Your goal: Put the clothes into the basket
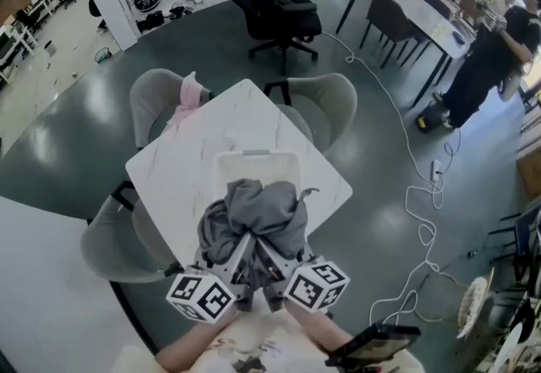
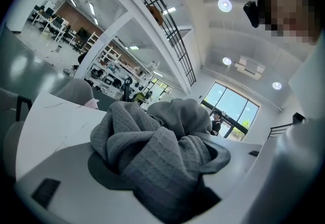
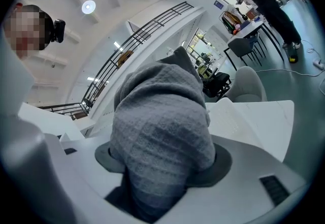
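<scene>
While the left gripper (image 1: 239, 261) and right gripper (image 1: 270, 263) clamp it, the grey ribbed garment (image 1: 254, 209) hangs bunched over the basket (image 1: 254, 158).

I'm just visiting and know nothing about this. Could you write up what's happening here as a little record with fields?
Place: white table with grey chairs around it
Basket: white basket on the table
Garment: grey garment, bunched, held up over the basket's near edge
Left hand-held gripper: shut on the garment
Right hand-held gripper: shut on the garment
Other clothes: pink cloth on a far chair
Stage: garment gripped, not yet released
</scene>
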The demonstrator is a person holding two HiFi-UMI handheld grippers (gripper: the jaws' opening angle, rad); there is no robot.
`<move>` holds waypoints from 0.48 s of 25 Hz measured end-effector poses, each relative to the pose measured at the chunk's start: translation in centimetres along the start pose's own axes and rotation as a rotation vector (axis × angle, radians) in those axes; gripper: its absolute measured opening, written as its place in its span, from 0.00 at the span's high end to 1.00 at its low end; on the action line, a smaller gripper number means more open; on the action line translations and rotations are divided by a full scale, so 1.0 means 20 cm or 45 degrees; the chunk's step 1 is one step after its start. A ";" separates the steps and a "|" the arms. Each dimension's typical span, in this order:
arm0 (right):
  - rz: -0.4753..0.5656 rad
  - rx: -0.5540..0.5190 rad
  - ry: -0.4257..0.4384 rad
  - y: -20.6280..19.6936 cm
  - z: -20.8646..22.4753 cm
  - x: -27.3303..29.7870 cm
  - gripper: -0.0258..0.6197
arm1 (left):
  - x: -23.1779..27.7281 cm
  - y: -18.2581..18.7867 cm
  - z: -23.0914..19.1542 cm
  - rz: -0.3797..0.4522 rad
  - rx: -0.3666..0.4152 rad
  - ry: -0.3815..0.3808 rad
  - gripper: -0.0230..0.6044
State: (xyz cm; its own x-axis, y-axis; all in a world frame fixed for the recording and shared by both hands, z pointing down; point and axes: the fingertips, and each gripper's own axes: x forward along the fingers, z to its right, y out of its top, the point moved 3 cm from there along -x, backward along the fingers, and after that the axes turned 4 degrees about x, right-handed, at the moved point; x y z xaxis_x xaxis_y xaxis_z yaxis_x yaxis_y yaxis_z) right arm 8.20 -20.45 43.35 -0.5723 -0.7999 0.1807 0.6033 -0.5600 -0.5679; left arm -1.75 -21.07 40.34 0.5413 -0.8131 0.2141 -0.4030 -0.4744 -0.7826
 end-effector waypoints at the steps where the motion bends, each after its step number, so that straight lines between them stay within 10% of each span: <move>1: -0.016 0.003 -0.005 -0.01 0.03 0.02 0.51 | 0.02 -0.01 -0.02 -0.009 -0.004 0.009 0.43; 12: -0.207 -0.032 -0.080 -0.08 0.23 0.18 0.51 | 0.14 -0.15 -0.23 -0.104 -0.065 0.110 0.43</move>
State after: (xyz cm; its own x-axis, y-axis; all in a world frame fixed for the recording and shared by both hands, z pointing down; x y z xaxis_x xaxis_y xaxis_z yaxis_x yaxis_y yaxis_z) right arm 7.83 -23.40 48.54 -0.6250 -0.7115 0.3212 0.4909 -0.6782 -0.5469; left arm -2.41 -23.55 45.97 0.5094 -0.7959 0.3273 -0.3983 -0.5551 -0.7302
